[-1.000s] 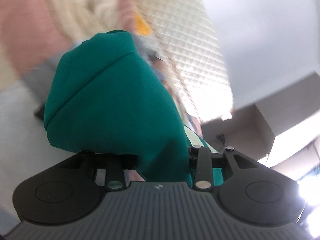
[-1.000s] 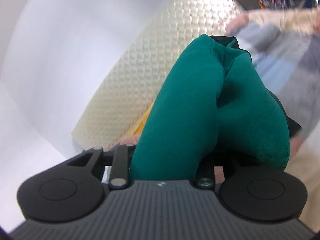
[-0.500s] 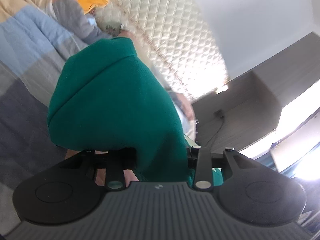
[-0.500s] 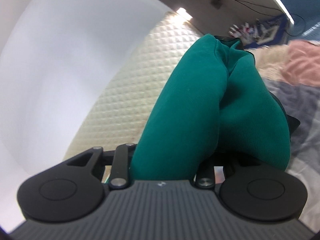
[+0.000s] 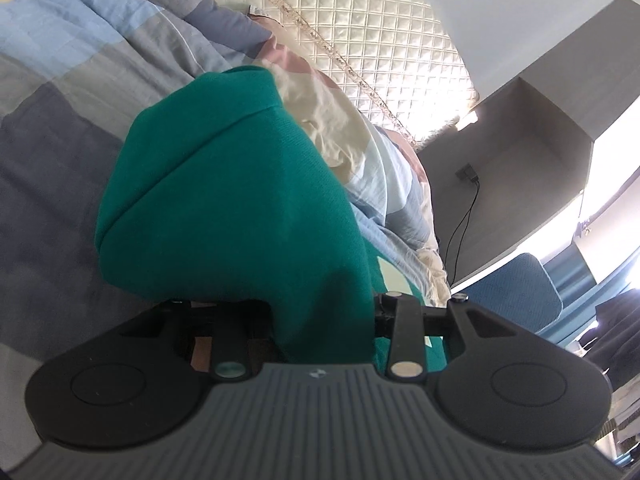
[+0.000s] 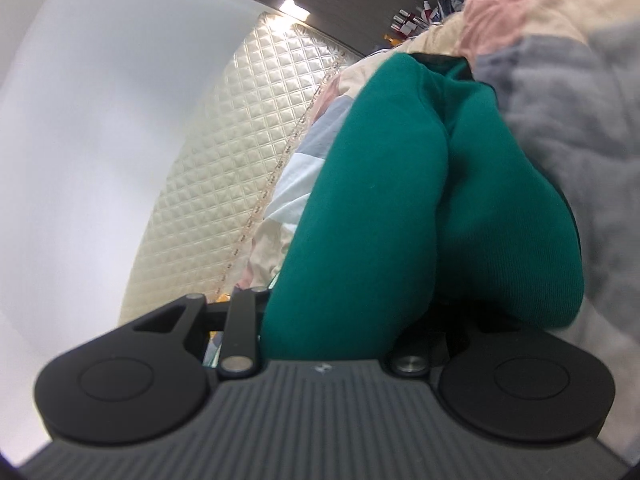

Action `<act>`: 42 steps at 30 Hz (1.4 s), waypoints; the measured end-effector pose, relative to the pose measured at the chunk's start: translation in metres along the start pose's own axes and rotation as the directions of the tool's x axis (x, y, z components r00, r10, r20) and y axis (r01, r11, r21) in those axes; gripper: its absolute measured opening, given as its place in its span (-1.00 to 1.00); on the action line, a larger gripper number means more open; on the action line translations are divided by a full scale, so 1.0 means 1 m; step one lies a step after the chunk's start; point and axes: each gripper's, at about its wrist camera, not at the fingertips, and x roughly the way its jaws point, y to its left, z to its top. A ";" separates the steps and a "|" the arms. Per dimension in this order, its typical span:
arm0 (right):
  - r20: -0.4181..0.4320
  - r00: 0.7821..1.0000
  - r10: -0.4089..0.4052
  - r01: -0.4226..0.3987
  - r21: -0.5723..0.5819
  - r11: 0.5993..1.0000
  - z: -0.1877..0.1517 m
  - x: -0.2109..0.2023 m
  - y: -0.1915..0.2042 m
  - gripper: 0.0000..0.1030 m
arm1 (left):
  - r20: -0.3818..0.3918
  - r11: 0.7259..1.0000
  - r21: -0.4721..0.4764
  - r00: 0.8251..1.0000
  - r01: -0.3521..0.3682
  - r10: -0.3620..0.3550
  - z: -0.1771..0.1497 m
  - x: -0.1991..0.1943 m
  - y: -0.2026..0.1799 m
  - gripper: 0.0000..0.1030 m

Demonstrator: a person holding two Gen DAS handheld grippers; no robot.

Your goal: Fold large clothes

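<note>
A thick green garment (image 5: 192, 208) is bunched over my left gripper (image 5: 248, 184), which is shut on a fold of it; the cloth hides both fingers. It hangs just above the patchwork duvet (image 5: 80, 92) of a bed. In the right wrist view another fold of the same green garment (image 6: 368, 240) wraps my right gripper (image 6: 436, 184), shut on it with its fingers covered too. The grey and pink duvet (image 6: 580, 112) lies close on the right of that fold.
A cream quilted headboard (image 5: 384, 36) (image 6: 208, 184) stands behind the bed against a pale wall (image 6: 88, 120). A grey shelf unit with a hanging cable (image 5: 468, 208) and a blue chair (image 5: 516, 292) are beside the bed.
Both grippers have come down towards the bed with the green garment still in them. Their views have rolled, and the duvet now fills more of each view.
</note>
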 end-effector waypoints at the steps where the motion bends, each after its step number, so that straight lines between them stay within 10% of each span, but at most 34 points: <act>1: 0.004 1.000 0.003 -0.003 0.014 1.000 -0.001 0.001 -0.008 -0.29 | -0.001 1.000 -0.001 1.000 0.002 -0.002 -0.004 -0.002 0.001 -0.20; 15: 0.045 0.998 -0.041 0.036 0.111 0.993 -0.012 -0.013 -0.024 -0.14 | -0.060 0.997 0.000 0.995 -0.075 0.075 -0.015 -0.017 -0.004 0.06; 25: 0.095 0.980 -0.177 0.159 0.176 0.972 -0.010 -0.085 0.016 -0.09 | -0.079 0.988 0.112 0.990 -0.106 0.115 0.000 -0.106 -0.043 0.15; 42: 0.139 0.988 0.062 -0.036 -0.187 0.982 -0.010 -0.190 0.273 -0.09 | 0.067 0.898 0.430 0.995 -0.096 0.074 0.033 -0.332 -0.194 0.19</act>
